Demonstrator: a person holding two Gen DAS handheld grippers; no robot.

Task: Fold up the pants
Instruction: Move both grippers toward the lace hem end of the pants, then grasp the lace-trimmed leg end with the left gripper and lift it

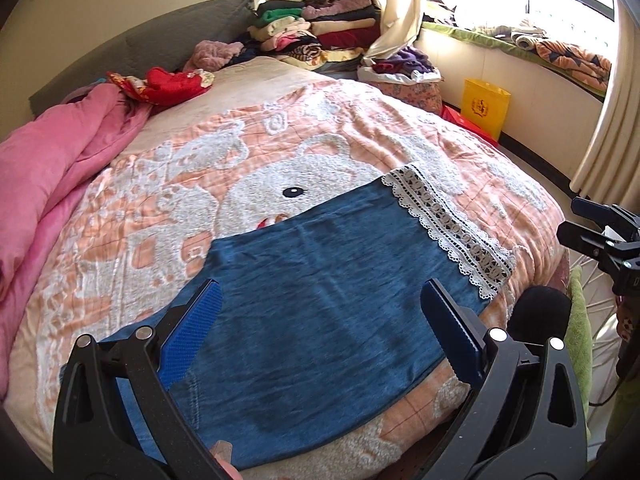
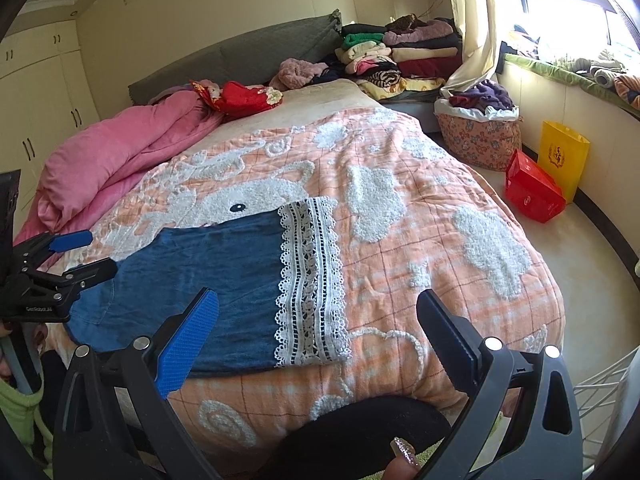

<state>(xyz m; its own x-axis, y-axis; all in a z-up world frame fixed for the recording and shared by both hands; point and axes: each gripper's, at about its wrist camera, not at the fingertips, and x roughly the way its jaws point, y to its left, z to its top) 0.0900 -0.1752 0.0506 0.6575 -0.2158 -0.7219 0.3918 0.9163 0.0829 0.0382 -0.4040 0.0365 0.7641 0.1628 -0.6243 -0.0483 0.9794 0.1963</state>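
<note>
Blue denim pants [image 1: 320, 300] with a white lace hem [image 1: 452, 228] lie folded flat on the bed's peach and white blanket [image 1: 240, 168]. My left gripper [image 1: 320, 300] hovers open over the waist end of the pants, nothing between its blue pads. In the right wrist view the same pants [image 2: 208, 280] lie left of centre with the lace hem [image 2: 310, 284] on the right. My right gripper [image 2: 318, 312] is open above the lace end, holding nothing. The left gripper [image 2: 80, 256] shows at the left edge, open.
A pink quilt [image 2: 112, 164] is bunched at the bed's left side. Stacks of folded clothes [image 2: 400, 56] sit by the headboard. A floral basket [image 2: 476, 140], a red bag [image 2: 532, 192] and a yellow bag [image 2: 562, 160] stand on the floor at right.
</note>
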